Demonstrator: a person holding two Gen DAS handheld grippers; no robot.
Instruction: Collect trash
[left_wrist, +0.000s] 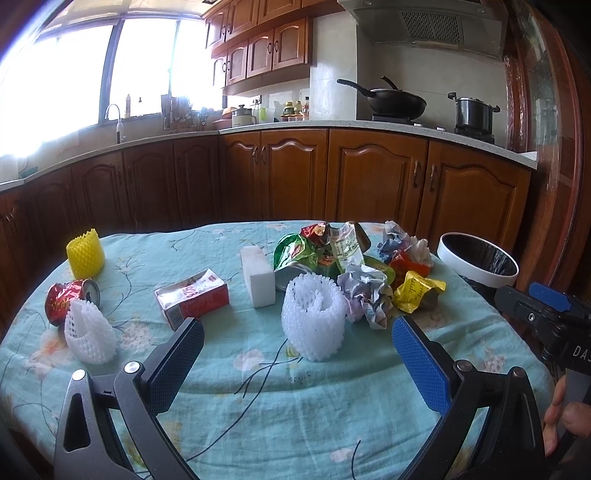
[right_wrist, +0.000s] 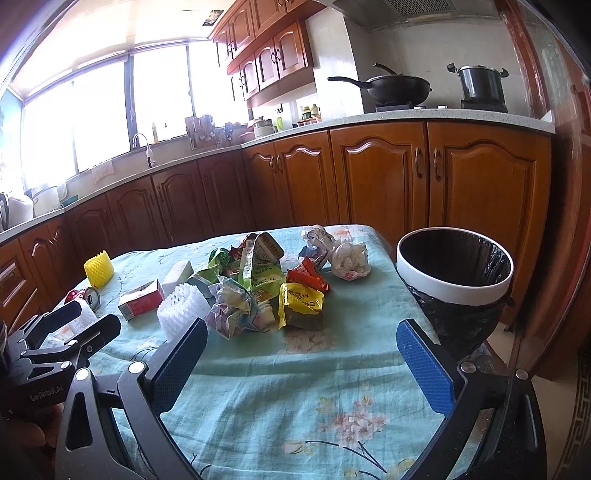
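1. Trash lies scattered over the tabletop (left_wrist: 280, 406), which wears a pale green flowered cloth; the left wrist view shows the whole spread, with a yellow foam net (left_wrist: 85, 258), a crushed red can (left_wrist: 70, 299) and a small white foam net (left_wrist: 88, 334) along the left side.
2. The right wrist view gives the bin (right_wrist: 455, 275) in full: white rim, black liner, standing just off the tabletop's right edge. The left view catches only its rim.
3. The left claw (left_wrist: 297, 356) is spread wide and holds nothing; a rolled white foam net (left_wrist: 314, 317) stands between and just beyond its pads.
4. The right claw (right_wrist: 301, 354) is likewise spread wide and holds nothing, over bare cloth, with crumpled paper (right_wrist: 232, 308) and a yellow wrapper (right_wrist: 301, 304) just ahead.
5. A red carton (left_wrist: 192, 297) and a white foam block (left_wrist: 258, 275) lie apart from the wrapper heap (left_wrist: 332, 251) at the far middle.
6. Bare cloth fills the near half of the tabletop.
7. Behind stand wooden kitchen cabinets (left_wrist: 280, 173), a bright window (left_wrist: 92, 74), a wok (left_wrist: 397, 99) and a pot (left_wrist: 474, 112).
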